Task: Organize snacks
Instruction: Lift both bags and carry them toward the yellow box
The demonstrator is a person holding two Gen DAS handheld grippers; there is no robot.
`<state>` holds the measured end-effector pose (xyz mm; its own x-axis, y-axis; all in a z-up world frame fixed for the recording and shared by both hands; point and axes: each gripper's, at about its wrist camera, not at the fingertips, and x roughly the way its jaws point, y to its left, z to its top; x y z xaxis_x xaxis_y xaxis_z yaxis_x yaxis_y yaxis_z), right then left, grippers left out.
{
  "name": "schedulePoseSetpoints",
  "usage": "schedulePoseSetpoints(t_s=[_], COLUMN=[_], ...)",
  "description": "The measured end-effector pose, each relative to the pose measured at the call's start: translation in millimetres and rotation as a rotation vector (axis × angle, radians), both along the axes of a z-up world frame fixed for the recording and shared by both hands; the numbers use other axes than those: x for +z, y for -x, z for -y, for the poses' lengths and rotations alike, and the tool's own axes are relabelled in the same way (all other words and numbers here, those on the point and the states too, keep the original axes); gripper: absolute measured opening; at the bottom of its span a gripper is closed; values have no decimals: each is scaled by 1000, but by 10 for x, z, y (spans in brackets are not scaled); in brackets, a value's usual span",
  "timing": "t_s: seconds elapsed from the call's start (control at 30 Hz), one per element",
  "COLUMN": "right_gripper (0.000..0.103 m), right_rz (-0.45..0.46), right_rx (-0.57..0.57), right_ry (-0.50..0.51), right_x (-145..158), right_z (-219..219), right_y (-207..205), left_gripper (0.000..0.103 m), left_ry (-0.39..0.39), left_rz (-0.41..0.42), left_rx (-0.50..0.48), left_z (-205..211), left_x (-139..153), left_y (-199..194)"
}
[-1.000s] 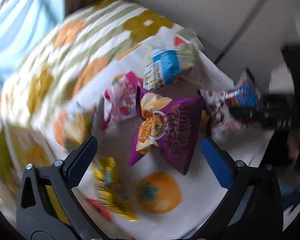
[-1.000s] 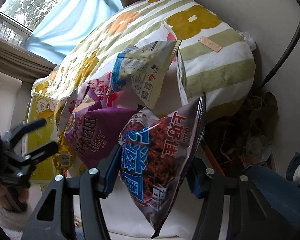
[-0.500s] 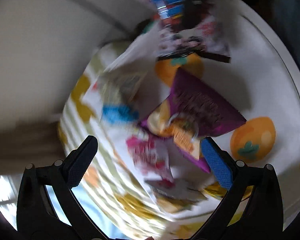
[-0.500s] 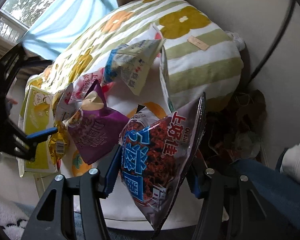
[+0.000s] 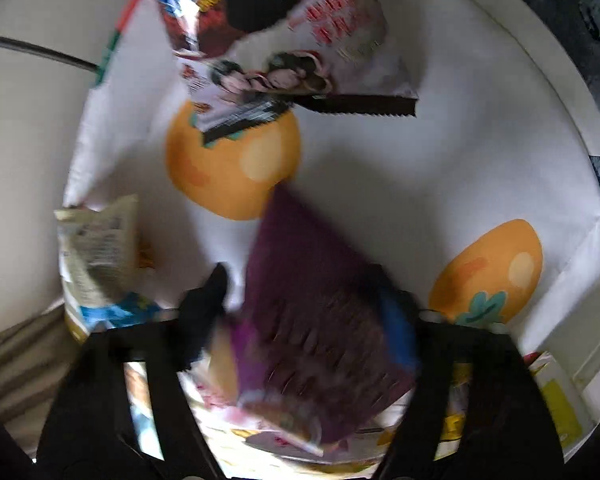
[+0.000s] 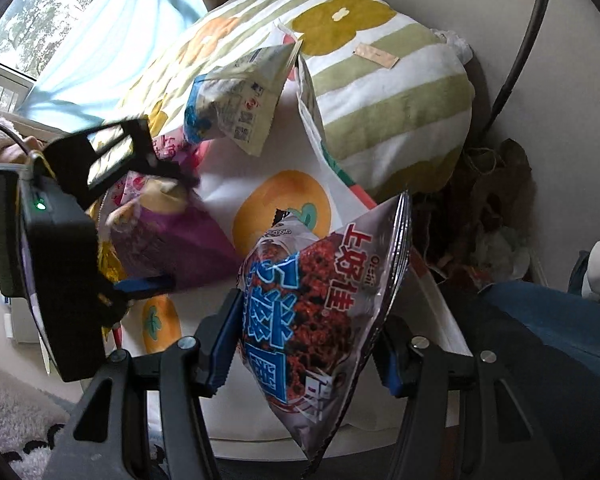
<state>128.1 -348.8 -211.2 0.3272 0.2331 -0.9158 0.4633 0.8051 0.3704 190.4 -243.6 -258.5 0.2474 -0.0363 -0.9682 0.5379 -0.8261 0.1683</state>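
My right gripper [image 6: 304, 340] is shut on a silver snack bag with blue and red print [image 6: 320, 300] and holds it above the table. That bag also shows at the top of the left wrist view [image 5: 284, 52]. My left gripper [image 5: 300, 304] sits around a purple snack bag [image 5: 316, 312], with its fingers on both sides of it. The right wrist view shows the same gripper [image 6: 172, 236] straddling the purple bag [image 6: 180, 244]. Blur hides whether the left jaws grip it. A pale bag with a blue corner [image 6: 240, 100] leans on the cushion.
A white cloth with orange fruit prints [image 5: 400, 168] covers the round table. A green-striped floral cushion [image 6: 380, 92] stands behind the snacks. Pink and yellow packets [image 6: 112, 256] lie under the left gripper. A wall with a black cable [image 6: 520, 40] is at right.
My left gripper has swung around and dropped onto the purple bag, its fingers now on both sides of it. My right gripper has kept hold of the silver bag, almost still.
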Motion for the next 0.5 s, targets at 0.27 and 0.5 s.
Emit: schedulePoseSetpoints(t_s=[0.27,0.5], right_gripper=[54,54], right_rz=[4,26], right_rx=[34,56], right_ry=[-2,5], right_x=[-19,47], right_z=[-9,42], right_y=[3,37], left_gripper=[28,18], left_ry=[17,87], left_rz=[-8,3], left_rx=[75,180], left_z=[10,257], left_x=[42,381], left_y=[-61,-170])
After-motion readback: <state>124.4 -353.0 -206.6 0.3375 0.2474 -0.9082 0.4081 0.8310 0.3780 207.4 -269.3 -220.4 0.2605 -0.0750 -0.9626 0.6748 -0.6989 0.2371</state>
